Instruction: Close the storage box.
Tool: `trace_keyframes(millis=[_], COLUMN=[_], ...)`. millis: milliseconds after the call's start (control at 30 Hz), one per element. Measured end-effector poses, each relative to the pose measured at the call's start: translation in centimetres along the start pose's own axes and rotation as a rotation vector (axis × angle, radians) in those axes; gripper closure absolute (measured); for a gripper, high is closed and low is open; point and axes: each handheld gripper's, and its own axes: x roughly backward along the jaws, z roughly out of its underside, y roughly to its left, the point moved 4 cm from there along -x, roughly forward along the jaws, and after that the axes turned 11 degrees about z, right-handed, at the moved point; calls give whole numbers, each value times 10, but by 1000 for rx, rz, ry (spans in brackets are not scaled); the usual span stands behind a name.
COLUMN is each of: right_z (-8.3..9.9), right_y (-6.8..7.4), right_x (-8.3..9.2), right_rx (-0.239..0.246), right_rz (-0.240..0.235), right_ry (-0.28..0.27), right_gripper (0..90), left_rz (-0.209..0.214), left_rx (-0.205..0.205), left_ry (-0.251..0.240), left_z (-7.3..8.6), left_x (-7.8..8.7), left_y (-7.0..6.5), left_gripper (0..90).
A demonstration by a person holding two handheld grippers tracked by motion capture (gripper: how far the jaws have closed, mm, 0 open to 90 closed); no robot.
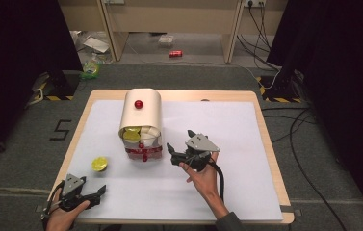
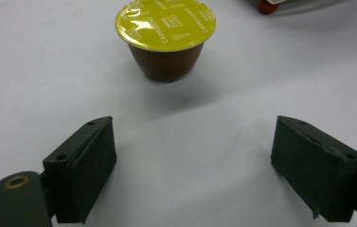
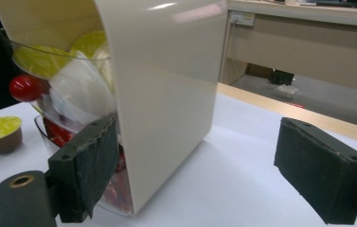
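The left gripper (image 1: pixel 94 195) rests low at the near left corner of the table (image 1: pixel 265 139), held in the person's left hand (image 1: pixel 61 216), with its jaws spread wide and nothing between them. In the left gripper view those jaws frame bare white table surface, and straight ahead of them, apart from both pads, stands a coffee capsule (image 2: pixel 166 38) with a brown cup and a yellow foil lid. From the high view the same capsule (image 1: pixel 99 164) sits alone on the white sheet, between the left gripper and the cream capsule dispenser (image 1: pixel 142 115). The right gripper (image 1: pixel 181 144), held in the right hand (image 1: pixel 203 175), hovers just beside the dispenser's right side, its jaws also wide apart and gripping nothing. In the right gripper view the dispenser's cream curved cover (image 3: pixel 166 94) rises just ahead between the jaws, nearer the left one. Its clear front holds yellow-lidded capsules (image 3: pixel 39 59) up top and red ones lower down, with a red knob (image 3: pixel 24 87) on the front. Another red knob (image 1: pixel 138 104) sits on top of the cover.
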Motion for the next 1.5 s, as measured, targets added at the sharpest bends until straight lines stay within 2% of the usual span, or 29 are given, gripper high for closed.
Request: trace_keyframes(millis=[333,433,700,900,1500], right_z=[9,12,18,24,37], right_y=[-21,-26,-37,-44,-55], right_x=[10,12,23,31,46], right_rx=[-23,-55,-48,-67,-89], right_rz=[39,40,63,77,86], right_ry=[8,21,22,37,52], right_gripper=[152,153,154,154,155], left_rz=[0,1,1,1,2], left_rx=[0,0,0,0,0], left_ry=[0,0,0,1,4], left_z=[0,0,0,0,0], left_x=[0,0,0,0,0], left_y=[0,0,0,0,0], left_gripper=[140,140,140,140,140])
